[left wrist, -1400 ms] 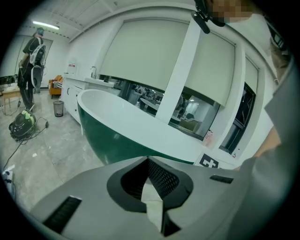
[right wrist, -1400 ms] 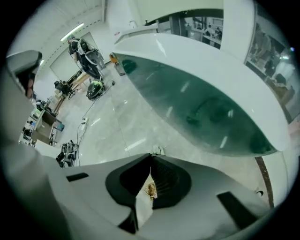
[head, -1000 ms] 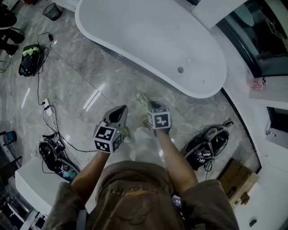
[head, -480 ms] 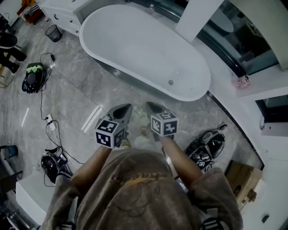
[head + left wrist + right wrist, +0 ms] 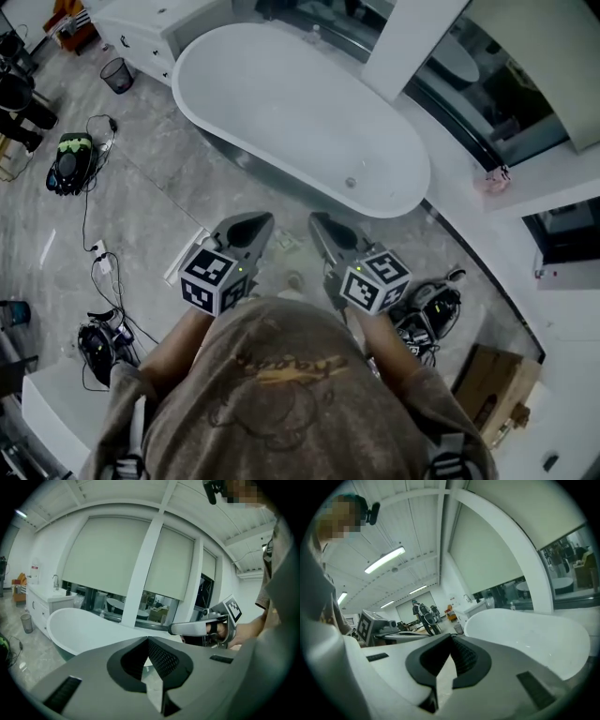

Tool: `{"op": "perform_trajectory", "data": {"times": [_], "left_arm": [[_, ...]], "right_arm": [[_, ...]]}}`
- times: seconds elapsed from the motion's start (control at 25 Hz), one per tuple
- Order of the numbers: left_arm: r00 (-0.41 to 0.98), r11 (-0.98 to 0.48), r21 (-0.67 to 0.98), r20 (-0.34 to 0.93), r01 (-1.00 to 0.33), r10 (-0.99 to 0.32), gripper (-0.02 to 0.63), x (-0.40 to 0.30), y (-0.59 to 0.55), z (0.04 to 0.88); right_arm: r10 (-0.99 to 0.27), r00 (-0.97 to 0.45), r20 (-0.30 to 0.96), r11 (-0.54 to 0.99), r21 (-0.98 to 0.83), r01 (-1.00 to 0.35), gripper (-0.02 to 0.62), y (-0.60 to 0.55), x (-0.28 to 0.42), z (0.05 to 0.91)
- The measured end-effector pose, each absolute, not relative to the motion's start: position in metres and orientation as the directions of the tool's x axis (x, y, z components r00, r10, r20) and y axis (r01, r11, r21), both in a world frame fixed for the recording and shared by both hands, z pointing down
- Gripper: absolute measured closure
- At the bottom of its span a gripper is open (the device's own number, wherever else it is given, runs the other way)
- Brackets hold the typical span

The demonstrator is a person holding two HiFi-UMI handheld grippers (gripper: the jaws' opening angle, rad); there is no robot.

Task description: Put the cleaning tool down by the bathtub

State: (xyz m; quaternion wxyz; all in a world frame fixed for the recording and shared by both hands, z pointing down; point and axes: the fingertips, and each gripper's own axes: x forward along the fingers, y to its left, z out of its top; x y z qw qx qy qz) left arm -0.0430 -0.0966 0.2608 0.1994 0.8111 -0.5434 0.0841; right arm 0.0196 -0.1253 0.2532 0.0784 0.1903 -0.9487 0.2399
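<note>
The white oval bathtub (image 5: 300,103) lies on the grey marble floor ahead of me, and it also shows as the bathtub (image 5: 79,630) and the bathtub (image 5: 525,634) in the two gripper views. My left gripper (image 5: 255,221) and right gripper (image 5: 317,221) are held side by side above the floor, short of the tub. Each has its jaws shut with nothing between them, as seen at the left gripper (image 5: 148,639) and the right gripper (image 5: 451,637). A small pale object (image 5: 287,242), too small to identify, lies on the floor below and between them.
Black bags with cables (image 5: 427,314) sit on the floor at the right. More black gear (image 5: 70,159) and cords lie at the left. A waste bin (image 5: 117,75) and a white vanity (image 5: 141,23) stand far left, a cardboard box (image 5: 487,394) at lower right. A white column (image 5: 412,37) rises behind the tub.
Both grippers have risen toward the head camera and now point more level, the right one most. The tub has slid up and left in view. Jaws stay shut.
</note>
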Motion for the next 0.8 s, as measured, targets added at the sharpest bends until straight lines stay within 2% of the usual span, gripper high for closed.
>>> {"op": "perform_trajectory", "data": {"times": [0.2, 0.48, 0.8], "left_arm": [[0.417, -0.374, 0.197, 0.273, -0.906, -0.867, 0.614, -0.039, -0.084, 0.23], [0.38, -0.351, 0.18, 0.159, -0.919, -0.911, 0.614, -0.049, -0.081, 0.199], [0.354, -0.335, 0.151, 0.125, -0.93, -0.927, 0.614, -0.051, -0.077, 0.19]], "right_arm": [[-0.301, -0.942, 0.149, 0.873, -0.356, -0.335, 0.589, -0.107, 0.029, 0.212], [-0.274, -0.959, 0.077, 0.905, -0.316, -0.284, 0.589, -0.094, 0.031, 0.187], [-0.289, -0.955, 0.067, 0.909, -0.294, -0.296, 0.591, -0.093, 0.027, 0.186]]}}
